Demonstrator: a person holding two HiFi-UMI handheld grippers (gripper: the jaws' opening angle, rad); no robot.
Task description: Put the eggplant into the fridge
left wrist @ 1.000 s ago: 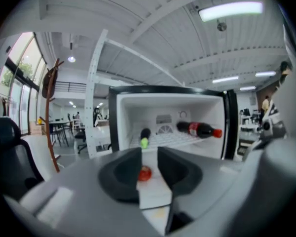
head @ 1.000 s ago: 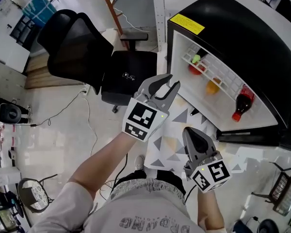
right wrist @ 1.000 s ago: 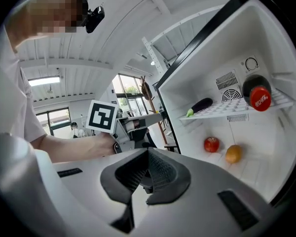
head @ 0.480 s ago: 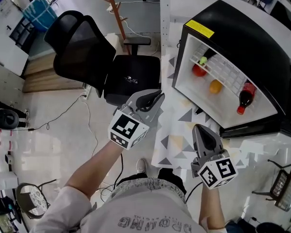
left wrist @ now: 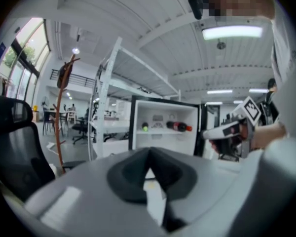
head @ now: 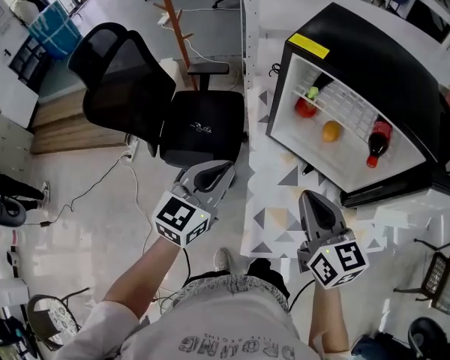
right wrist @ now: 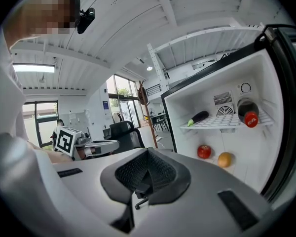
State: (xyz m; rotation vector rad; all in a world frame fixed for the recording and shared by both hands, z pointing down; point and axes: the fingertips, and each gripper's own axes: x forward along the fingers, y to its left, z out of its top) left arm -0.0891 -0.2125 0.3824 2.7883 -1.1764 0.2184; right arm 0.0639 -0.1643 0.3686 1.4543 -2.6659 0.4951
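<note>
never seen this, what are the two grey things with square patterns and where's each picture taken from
A person holds a hand tool in each hand: the left gripper and right gripper. The patterned cubes belong to them. One picture comes from a camera on the person's head, looking down; the other two ride on the grippers. The left fingers have just closed on nothing; the right are shut, empty too. Ahead, an open fridge holds an eggplant and bottle on its shelf.
</note>
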